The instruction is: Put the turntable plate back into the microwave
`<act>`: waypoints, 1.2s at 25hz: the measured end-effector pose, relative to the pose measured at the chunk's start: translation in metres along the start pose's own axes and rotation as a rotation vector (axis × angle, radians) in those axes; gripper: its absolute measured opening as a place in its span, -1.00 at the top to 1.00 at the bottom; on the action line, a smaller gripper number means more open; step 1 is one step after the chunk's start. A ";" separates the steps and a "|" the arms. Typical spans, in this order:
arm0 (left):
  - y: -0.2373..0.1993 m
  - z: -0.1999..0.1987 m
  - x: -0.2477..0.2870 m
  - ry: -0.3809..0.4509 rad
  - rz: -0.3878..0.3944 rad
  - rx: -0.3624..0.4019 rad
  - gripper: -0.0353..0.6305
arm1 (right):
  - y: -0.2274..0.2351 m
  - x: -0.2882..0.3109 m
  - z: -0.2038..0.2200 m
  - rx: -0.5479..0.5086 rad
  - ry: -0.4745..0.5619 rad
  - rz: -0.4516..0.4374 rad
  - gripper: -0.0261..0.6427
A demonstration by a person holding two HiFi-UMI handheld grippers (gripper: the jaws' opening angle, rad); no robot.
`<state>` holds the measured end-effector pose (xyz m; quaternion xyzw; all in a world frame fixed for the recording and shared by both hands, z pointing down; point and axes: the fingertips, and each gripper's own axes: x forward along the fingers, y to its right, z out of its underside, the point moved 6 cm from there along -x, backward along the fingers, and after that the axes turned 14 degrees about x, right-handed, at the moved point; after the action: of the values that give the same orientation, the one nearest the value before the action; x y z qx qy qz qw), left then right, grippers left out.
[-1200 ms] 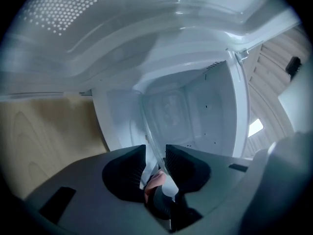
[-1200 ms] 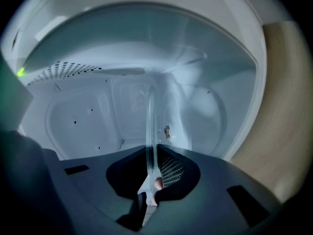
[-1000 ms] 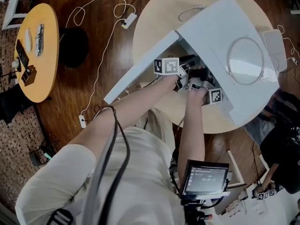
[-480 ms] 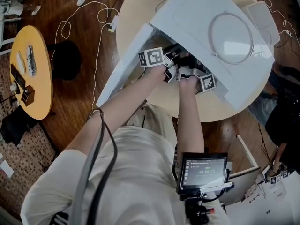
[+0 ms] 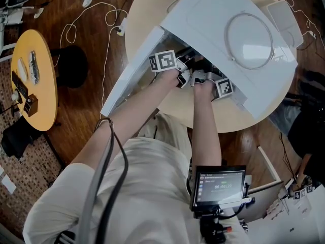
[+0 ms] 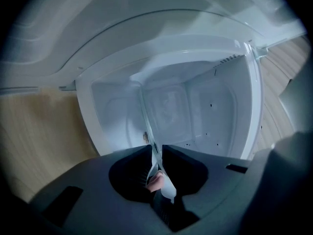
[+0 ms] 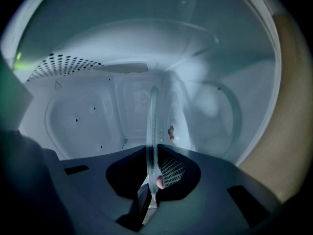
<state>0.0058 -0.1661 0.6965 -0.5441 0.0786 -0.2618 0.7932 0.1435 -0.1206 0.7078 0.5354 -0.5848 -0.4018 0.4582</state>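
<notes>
1. Left gripper (image 6: 154,150): we see its jaws closing, with the near rim of the plate (image 6: 148,114) between them, not clearly pinched yet.
2. Right gripper (image 7: 150,151) is clamped tight on that same rim, just beside the left one.
3. From both, the plate runs straight ahead, edge-on, into the cavity of the microwave (image 6: 168,106) on the desk (image 5: 144,19).
4. On the cavity floor a small hub (image 7: 170,131) sits just beside the plate's face. We judge the plate must settle flat onto it.
</notes>
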 end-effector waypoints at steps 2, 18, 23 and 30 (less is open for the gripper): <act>-0.001 0.001 0.000 -0.005 -0.004 -0.017 0.68 | 0.001 0.000 0.000 -0.010 -0.009 0.019 0.82; -0.007 0.005 -0.003 0.021 0.014 -0.123 0.76 | 0.014 -0.027 0.005 -0.063 -0.049 0.159 0.71; -0.008 0.004 -0.002 0.022 0.005 -0.123 0.76 | 0.016 -0.047 0.009 -0.017 -0.017 0.159 0.70; -0.009 0.003 -0.002 0.021 -0.009 -0.125 0.76 | 0.015 -0.040 0.018 0.040 -0.043 0.160 0.70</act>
<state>0.0024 -0.1650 0.7054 -0.5900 0.1005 -0.2657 0.7558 0.1228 -0.0797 0.7130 0.4872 -0.6431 -0.3636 0.4657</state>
